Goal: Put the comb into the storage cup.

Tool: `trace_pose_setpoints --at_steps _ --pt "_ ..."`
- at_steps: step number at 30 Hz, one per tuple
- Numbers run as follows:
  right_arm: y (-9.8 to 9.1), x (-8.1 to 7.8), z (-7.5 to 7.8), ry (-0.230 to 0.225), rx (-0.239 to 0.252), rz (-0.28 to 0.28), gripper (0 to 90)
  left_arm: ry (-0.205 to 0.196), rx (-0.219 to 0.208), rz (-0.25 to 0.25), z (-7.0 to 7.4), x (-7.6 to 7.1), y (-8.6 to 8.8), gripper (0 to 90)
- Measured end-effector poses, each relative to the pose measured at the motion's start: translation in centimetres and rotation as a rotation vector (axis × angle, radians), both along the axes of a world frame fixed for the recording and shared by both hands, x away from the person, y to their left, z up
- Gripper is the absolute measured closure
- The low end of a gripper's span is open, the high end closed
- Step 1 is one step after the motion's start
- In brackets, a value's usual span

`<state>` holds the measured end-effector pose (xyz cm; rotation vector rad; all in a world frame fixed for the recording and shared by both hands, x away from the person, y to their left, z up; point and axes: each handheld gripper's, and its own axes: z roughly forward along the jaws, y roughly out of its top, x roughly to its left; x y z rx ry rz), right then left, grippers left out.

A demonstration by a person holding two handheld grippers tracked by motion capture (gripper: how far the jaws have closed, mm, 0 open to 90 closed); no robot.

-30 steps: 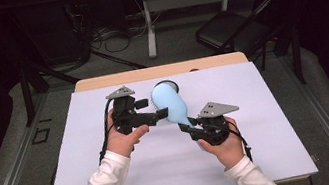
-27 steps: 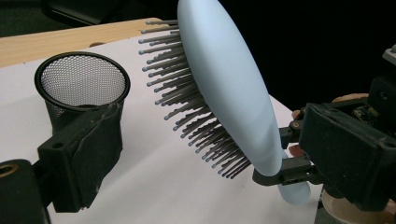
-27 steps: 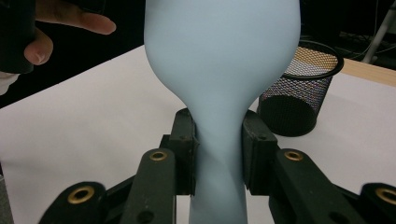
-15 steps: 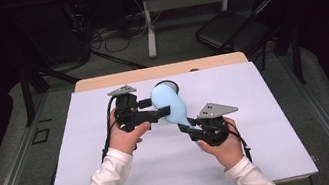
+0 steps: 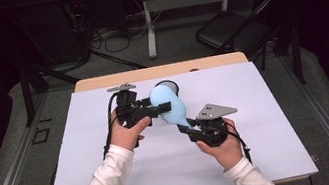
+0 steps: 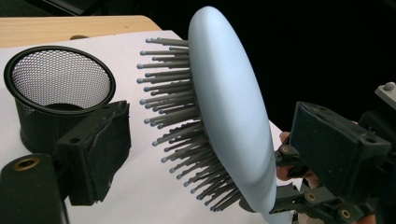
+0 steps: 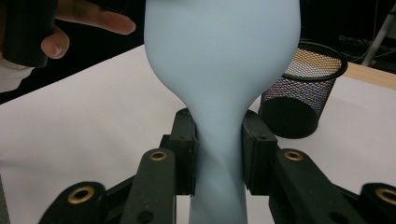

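Observation:
A light blue hairbrush (image 5: 167, 106) with grey bristles (image 6: 182, 116) is held above the white table cover. My right gripper (image 5: 186, 126) is shut on its narrow handle (image 7: 218, 140), one pad on each side. My left gripper (image 5: 162, 105) reaches in from the left, and the brush head (image 6: 233, 116) stands between its jaws. Those jaws have just been closing. The pad (image 6: 100, 149) on the bristle side is still clear of the bristle tips. A black mesh cup (image 5: 170, 85) stands upright just behind the brush.
The white cover (image 5: 256, 107) spans most of the wooden table (image 5: 100, 81), with open room to the right and toward the near edge. Beyond the table are a black chair (image 5: 228, 31) and another table's legs (image 5: 149, 29).
My left gripper's jaws have narrowed around the brush head, and that hand has shifted slightly toward the far side. The right gripper and the brush handle have stayed put.

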<state>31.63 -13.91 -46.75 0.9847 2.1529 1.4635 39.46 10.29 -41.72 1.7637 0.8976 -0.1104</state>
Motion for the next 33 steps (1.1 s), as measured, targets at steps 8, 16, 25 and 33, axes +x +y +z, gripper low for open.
trace_pose_setpoints --at_steps 8,16,25,33 --pt "0.14 -0.04 -0.06 -0.004 -0.003 0.006 69.7 0.002 0.002 -0.006 -0.01 0.18 -0.28 15.9" --pt "0.24 -0.09 -0.1 -0.005 -0.005 0.01 69.7 0.01 -0.01 -0.01 0.11 0.29 -0.46 16.9" --pt "0.41 -0.16 -0.19 -0.009 -0.012 0.012 69.7 0.015 -0.012 -0.019 0.12 0.33 -0.59 21.2" --pt "0.51 -0.16 -0.32 -0.007 -0.012 0.015 69.6 0.032 -0.018 -0.007 0.11 0.32 -0.47 26.9"
